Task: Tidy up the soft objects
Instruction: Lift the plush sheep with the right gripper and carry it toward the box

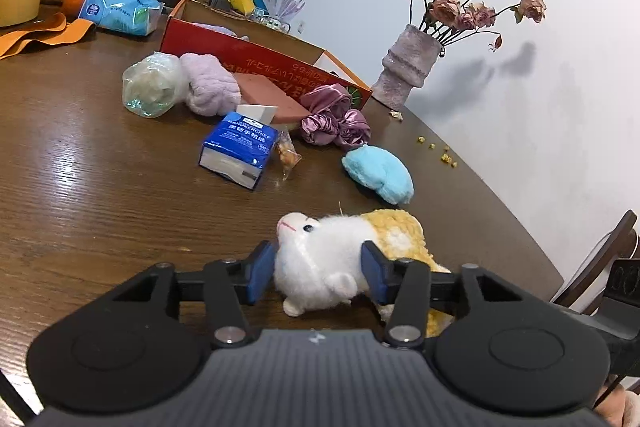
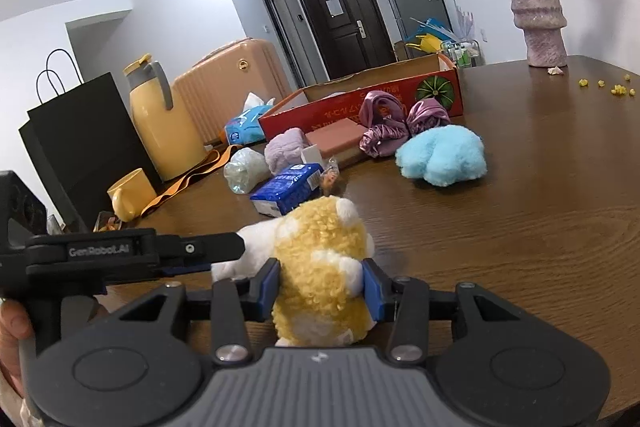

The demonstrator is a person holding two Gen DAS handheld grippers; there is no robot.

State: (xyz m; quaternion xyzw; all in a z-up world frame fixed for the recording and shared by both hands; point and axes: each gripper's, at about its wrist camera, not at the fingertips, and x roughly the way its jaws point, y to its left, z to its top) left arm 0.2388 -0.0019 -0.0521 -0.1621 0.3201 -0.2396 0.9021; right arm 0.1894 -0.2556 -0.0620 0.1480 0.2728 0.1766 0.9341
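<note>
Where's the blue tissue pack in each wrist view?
Left wrist: blue tissue pack left of centre, behind the plush hamster.
Right wrist: blue tissue pack just left of centre, directly beyond the hamster.
Shared landmark: red cardboard box behind it in both.

White-and-yellow plush hamster (image 1: pixel 320 259), sky-blue plush (image 1: pixel 378 173), mauve satin scrunchie (image 1: pixel 334 119).

Fluffy white-and-yellow pile on plush hamster (image 1: pixel 320 259); glossy, grained brown wood on worktop (image 1: pixel 100 187); shiny mauve satin on scrunchies (image 1: pixel 336 119); fuzzy blue fleece on plush paw (image 2: pixel 442 155); printed red cardboard on box (image 2: pixel 360 107); rough, matt stone-like finish on vase (image 1: pixel 404 67).
</note>
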